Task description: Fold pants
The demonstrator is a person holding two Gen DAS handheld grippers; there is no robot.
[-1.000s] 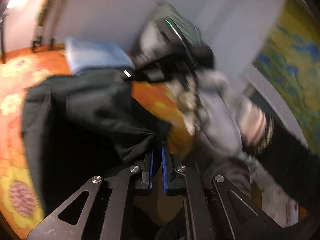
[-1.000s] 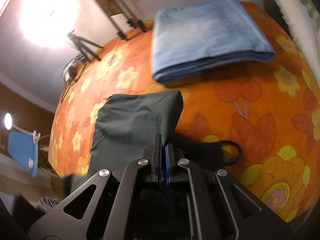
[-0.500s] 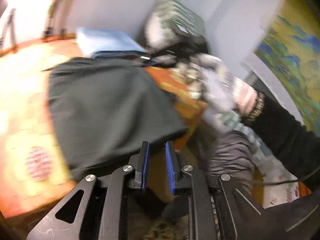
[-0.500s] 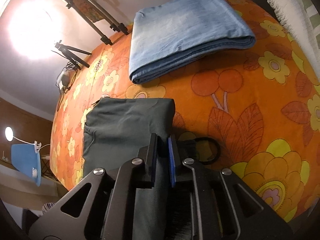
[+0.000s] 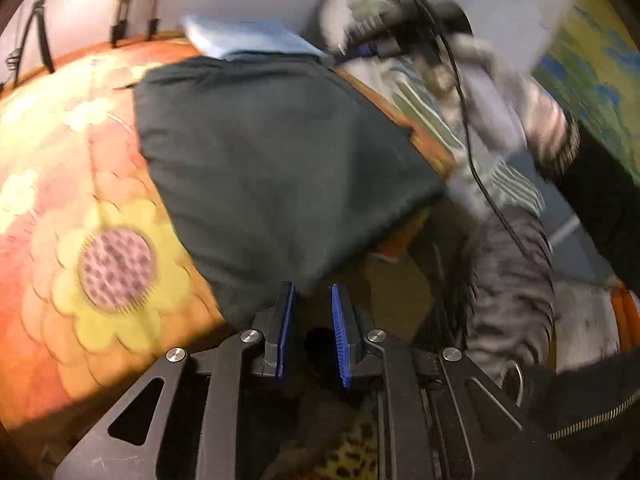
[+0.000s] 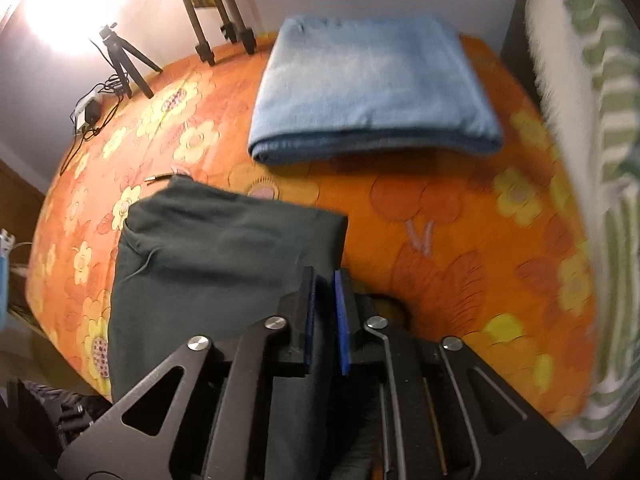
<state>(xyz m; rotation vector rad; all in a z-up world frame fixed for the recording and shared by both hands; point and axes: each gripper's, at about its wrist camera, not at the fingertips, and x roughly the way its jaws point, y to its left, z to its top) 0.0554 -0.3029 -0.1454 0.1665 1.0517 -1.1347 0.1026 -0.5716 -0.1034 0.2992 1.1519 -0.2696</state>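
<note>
Dark green pants (image 5: 272,152) lie folded flat on an orange flowered bedcover (image 5: 80,160). My left gripper (image 5: 311,288) is open just off their near edge, and nothing sits between its blue pads. In the right wrist view the pants (image 6: 224,256) fill the lower left. My right gripper (image 6: 325,274) hovers over their right edge, open by a narrow gap. Cloth shows through that gap, but the pads do not press it. The left wrist view catches the right gripper's body (image 5: 400,20) and a gloved hand (image 5: 500,92), both blurred, at the far right.
A folded light-blue garment (image 6: 368,88) lies beyond the pants near the wall. Tripod legs (image 6: 120,56) and a cable stand at the bed's far left edge. A green-striped pillow (image 6: 600,120) borders the right side. A drawstring tip (image 6: 160,178) pokes out at the pants' far corner.
Both grippers were shut on the dark fabric and have let go. The pants dropped flat onto the bed. The left gripper drew back to their near edge; the right one tilted over their right edge.
</note>
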